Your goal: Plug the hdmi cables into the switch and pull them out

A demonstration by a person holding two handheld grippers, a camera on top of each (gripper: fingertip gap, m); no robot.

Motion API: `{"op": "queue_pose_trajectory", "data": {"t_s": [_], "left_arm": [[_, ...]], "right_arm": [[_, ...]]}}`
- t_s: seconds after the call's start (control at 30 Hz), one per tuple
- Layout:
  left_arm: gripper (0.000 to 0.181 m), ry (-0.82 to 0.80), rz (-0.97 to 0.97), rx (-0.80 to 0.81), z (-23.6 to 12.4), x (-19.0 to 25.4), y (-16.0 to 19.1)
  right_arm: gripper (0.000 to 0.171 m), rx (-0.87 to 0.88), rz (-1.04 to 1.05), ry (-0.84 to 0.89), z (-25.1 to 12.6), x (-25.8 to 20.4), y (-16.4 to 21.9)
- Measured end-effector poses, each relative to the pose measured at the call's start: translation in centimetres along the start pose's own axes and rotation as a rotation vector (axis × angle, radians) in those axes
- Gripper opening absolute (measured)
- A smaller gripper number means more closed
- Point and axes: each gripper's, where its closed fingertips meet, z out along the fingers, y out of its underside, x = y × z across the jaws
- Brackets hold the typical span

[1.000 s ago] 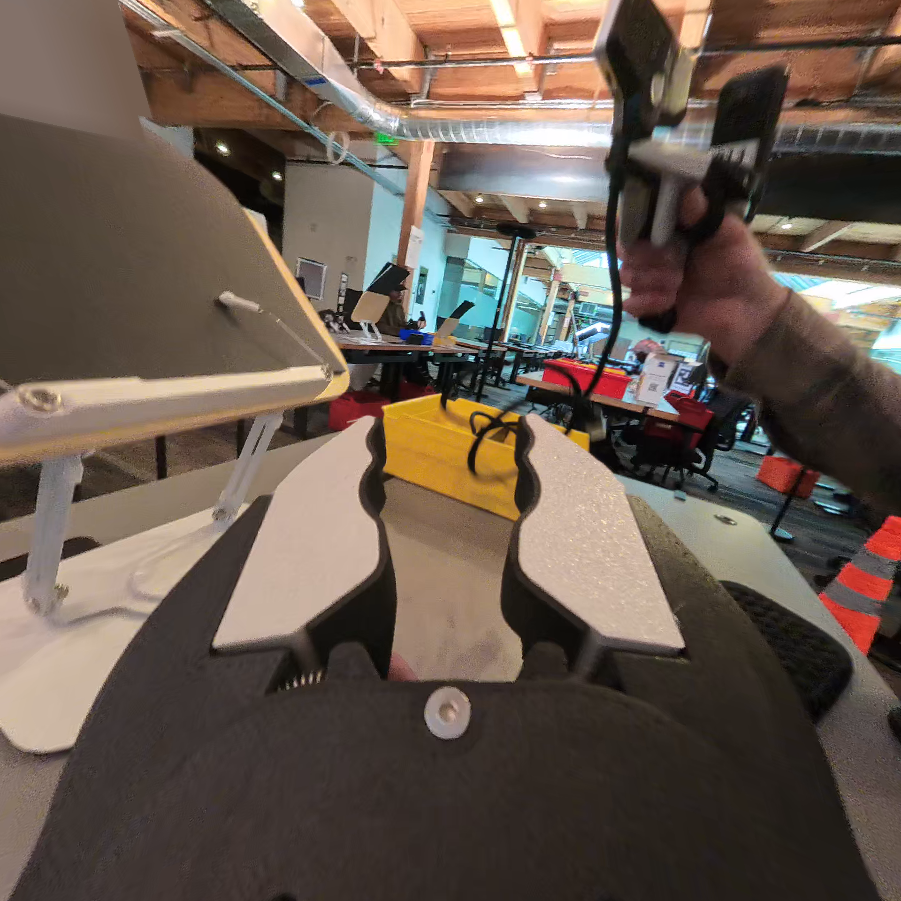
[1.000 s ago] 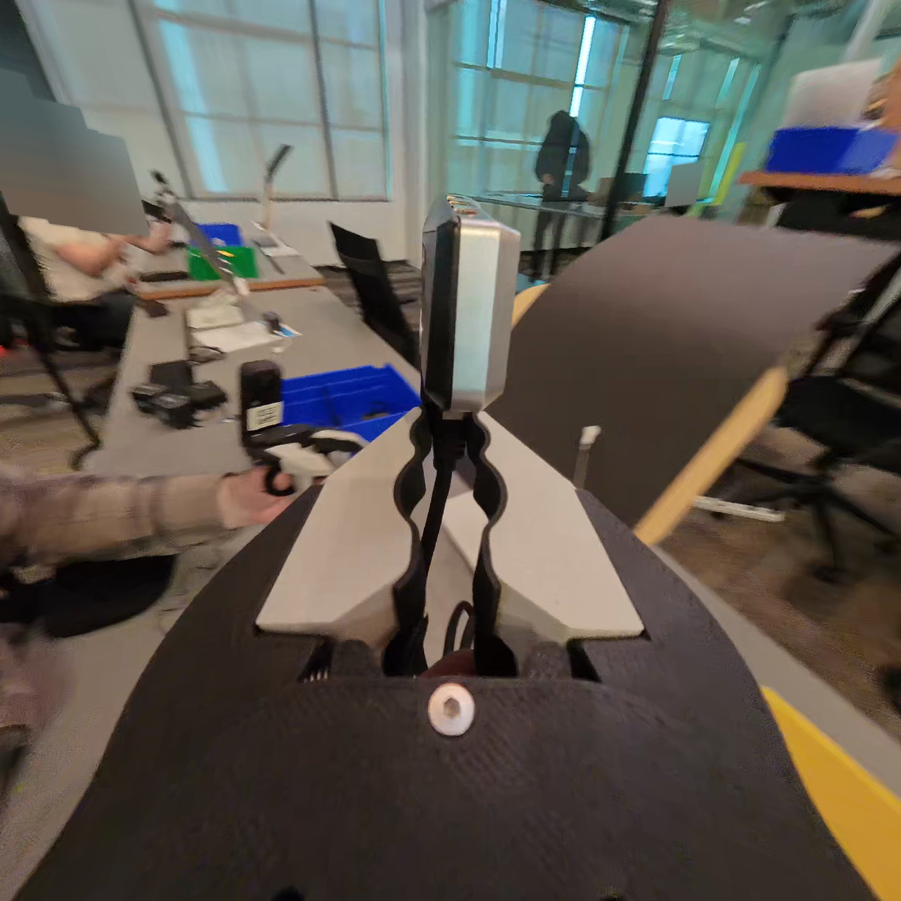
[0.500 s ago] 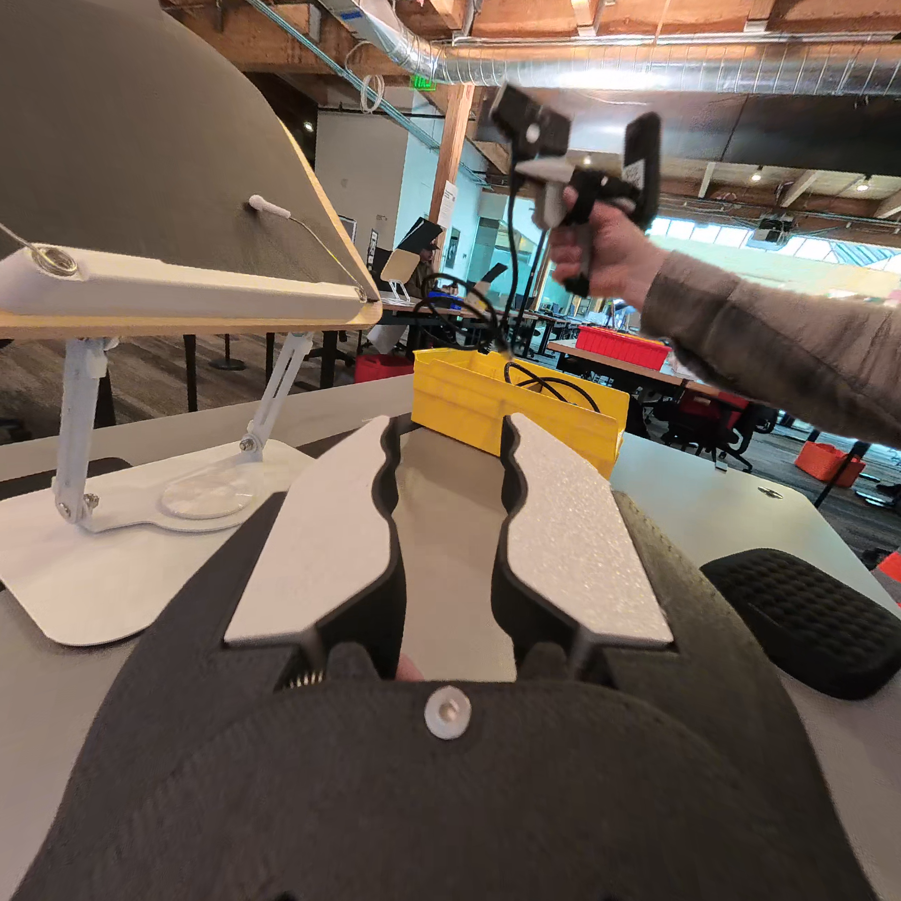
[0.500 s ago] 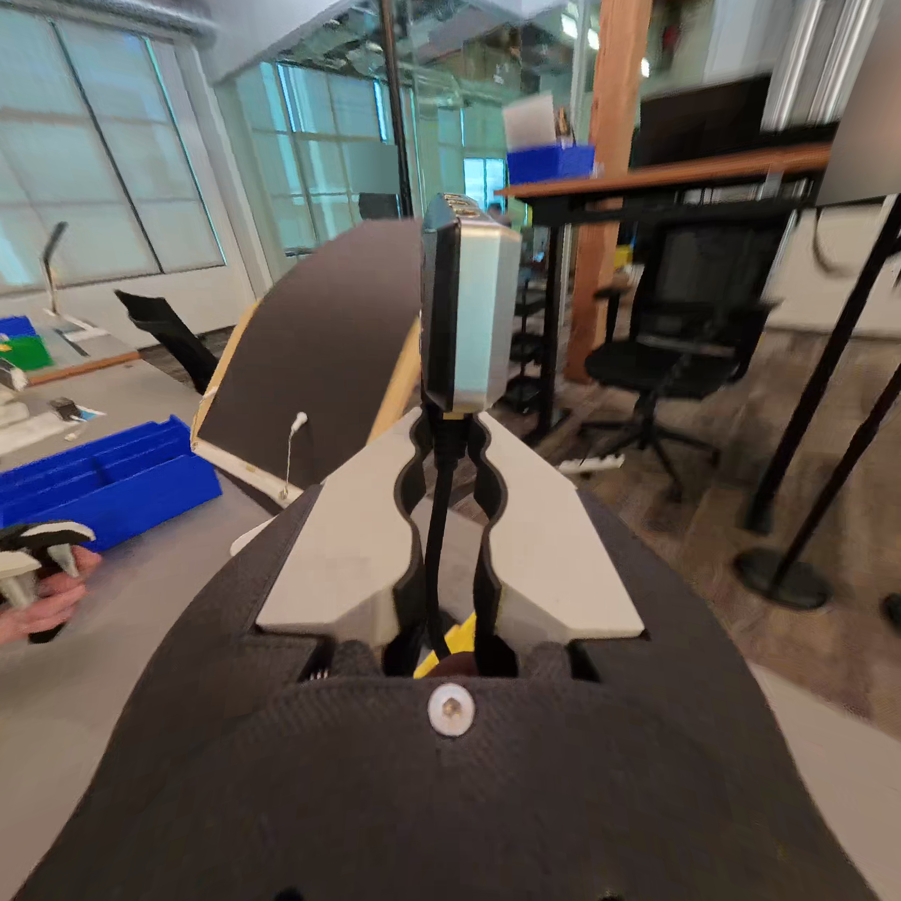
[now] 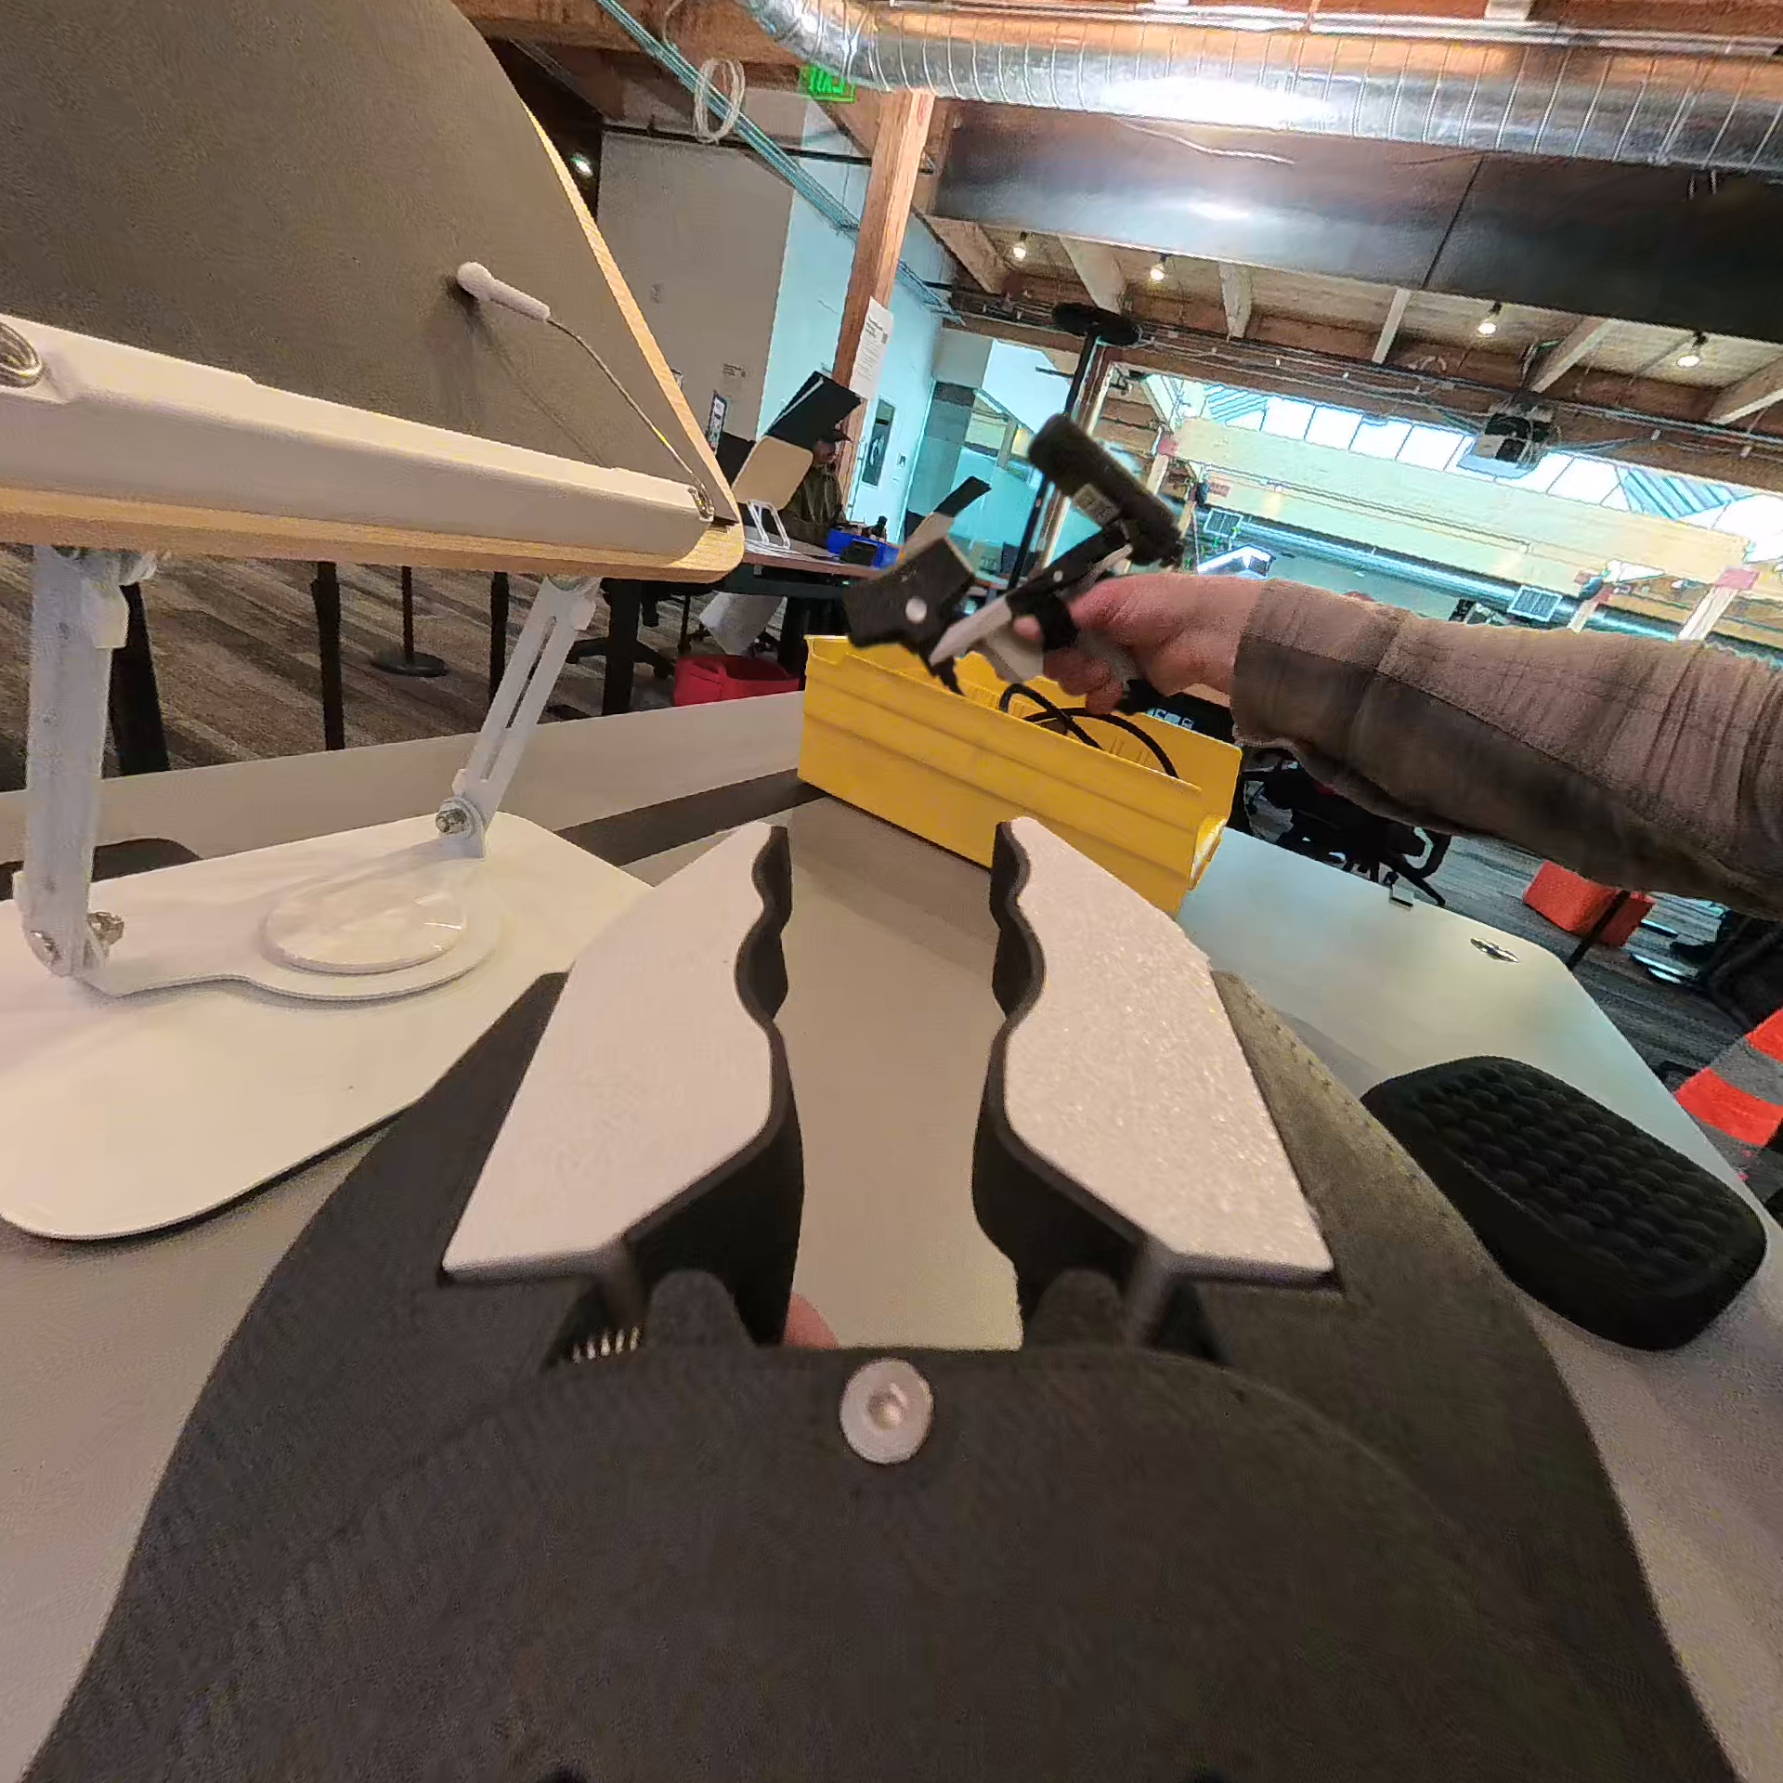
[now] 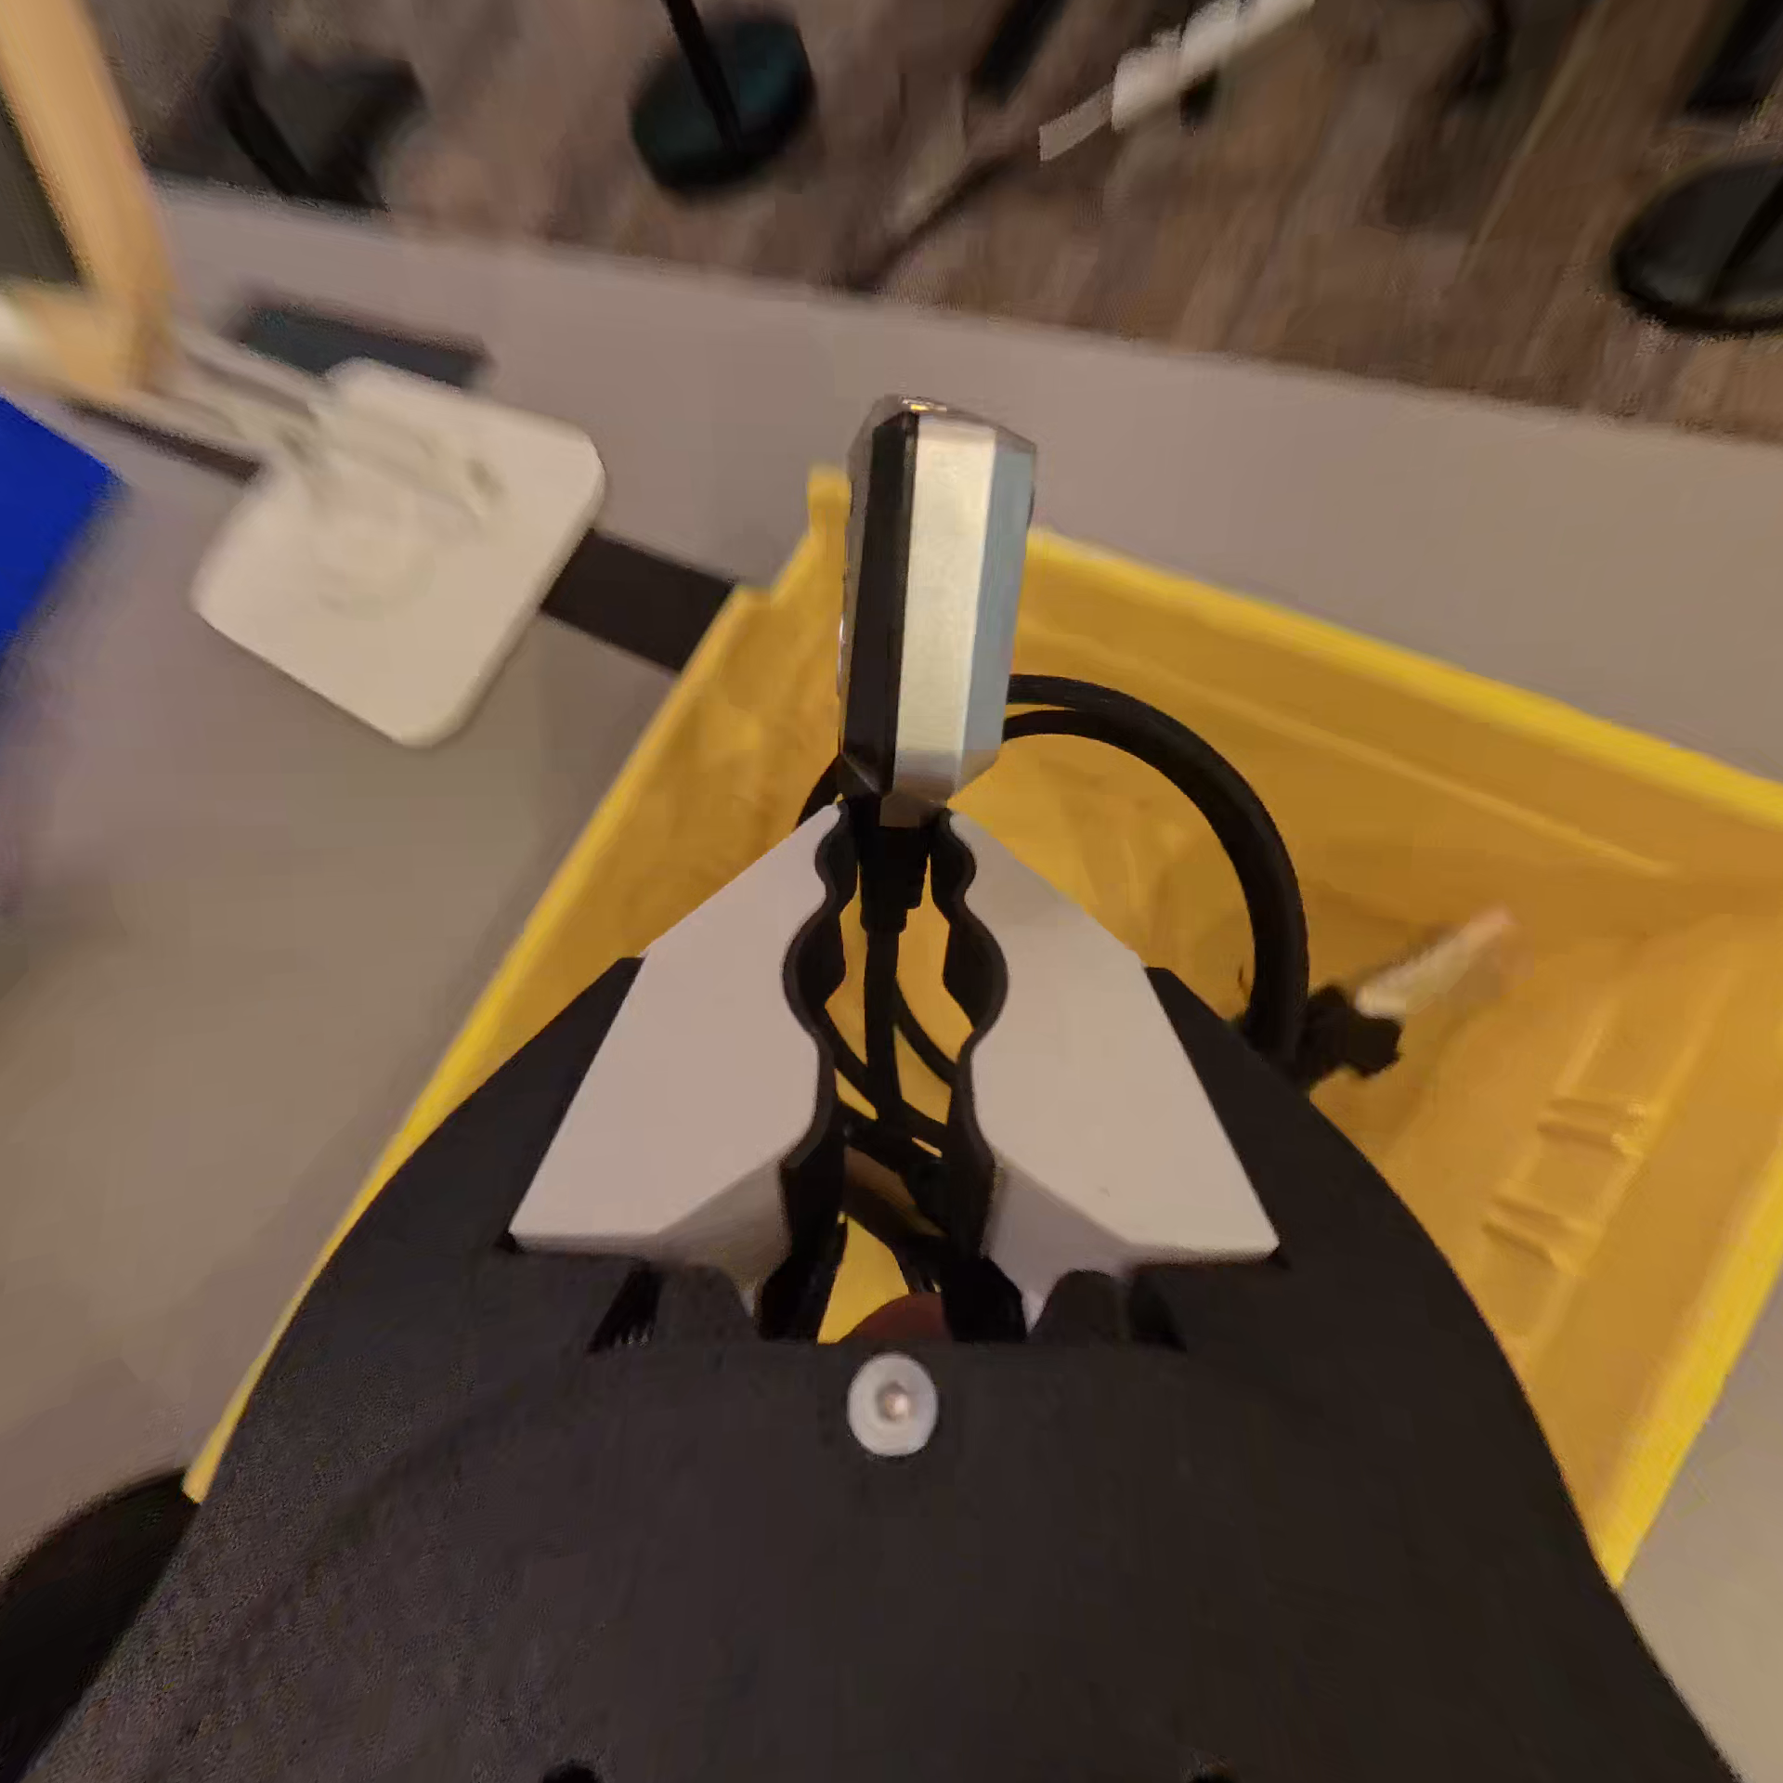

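Observation:
My right gripper (image 6: 892, 830) is shut on the black cable stub at the base of a small silver-and-black HDMI switch (image 6: 936, 598), which sticks up past the fingertips. It hangs over a yellow bin (image 6: 1447, 820). In the bin lie a looped black HDMI cable (image 6: 1254, 820) and a loose plug with a metal tip (image 6: 1428, 974). In the left wrist view the right gripper (image 5: 965, 598) with the switch (image 5: 907, 603) is just above the yellow bin (image 5: 965, 772). My left gripper (image 5: 888, 849) is open and empty, low over the grey table in front of the bin.
A white stand (image 5: 289, 965) carrying a tilted wooden board (image 5: 338, 318) stands at the left; its base also shows in the right wrist view (image 6: 396, 550). A black wrist rest (image 5: 1563, 1187) lies at the right. A blue bin (image 6: 39, 511) is at the far left. There is about 40 centimeters between the tips of the two grippers.
The right gripper has come down from high in the air to just over the yellow bin, still holding the switch, and now points downward. The left gripper stays open near the table.

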Motion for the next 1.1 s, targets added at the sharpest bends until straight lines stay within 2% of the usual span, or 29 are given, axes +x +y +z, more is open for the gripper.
{"op": "queue_pose_trajectory", "data": {"t_s": [0.13,0.17,0.2,0.23,0.27,0.37,0.47,0.53,0.67,0.73,0.8,0.93,1.07,1.1], "left_arm": [[0.04,0.003,0.008,-0.009,0.1,0.2,0.1],[0.041,0.003,0.009,-0.009,0.1,0.2,0.1],[0.042,0.0,0.013,-0.012,0.2,0.3,0.1],[0.044,-0.002,0.026,-0.016,0.3,0.4,0.0],[0.045,-0.004,0.044,-0.016,0.3,0.6,-0.3],[0.05,-0.042,0.11,-0.022,0.5,0.8,-1.5],[0.055,-0.104,0.192,-0.039,0.2,1.2,-3.6],[0.057,-0.152,0.291,-0.064,-0.6,1.6,-5.7],[0.059,-0.354,0.502,-0.205,-5.3,-0.8,-10.3],[0.057,-0.481,0.544,-0.322,-9.1,-4.5,-12.1],[0.055,-0.63,0.523,-0.52,-13.7,-9.8,-12.4],[0.078,-0.886,0.298,-1.019,-22.5,-19.7,-9.0],[0.083,-0.776,0.006,-1.133,-21.8,-23.3,-4.8],[0.084,-0.783,-0.016,-1.181,-22.0,-24.3,-3.8]], "right_arm": [[0.012,-0.244,-0.079,0.11,1.7,0.7,3.3],[0.018,-0.294,-0.089,0.123,1.7,0.7,3.6],[0.044,-0.347,-0.115,0.175,1.5,1.2,3.8],[0.059,-0.386,-0.159,0.232,1.2,1.7,3.8],[0.062,-0.413,-0.209,0.266,0.8,1.6,3.6],[0.072,-0.402,-0.349,0.408,-1.3,1.7,1.3],[0.081,-0.321,-0.491,0.572,-4.6,0.4,-2.1],[0.074,-0.203,-0.596,0.622,-6.7,-3.0,-4.6],[0.054,0.049,-0.806,0.481,-7.8,-14.6,-7.0],[0.053,0.126,-0.863,0.323,-7.2,-20.7,-7.0],[0.05,0.197,-0.915,0.163,-6.2,-26.3,-7.0],[0.047,0.3,-0.997,0.013,-3.7,-33.4,-8.1],[0.047,0.385,-0.997,-0.146,-0.9,-37.5,-8.5],[0.047,0.401,-0.991,-0.186,-0.4,-38.1,-8.3]]}}
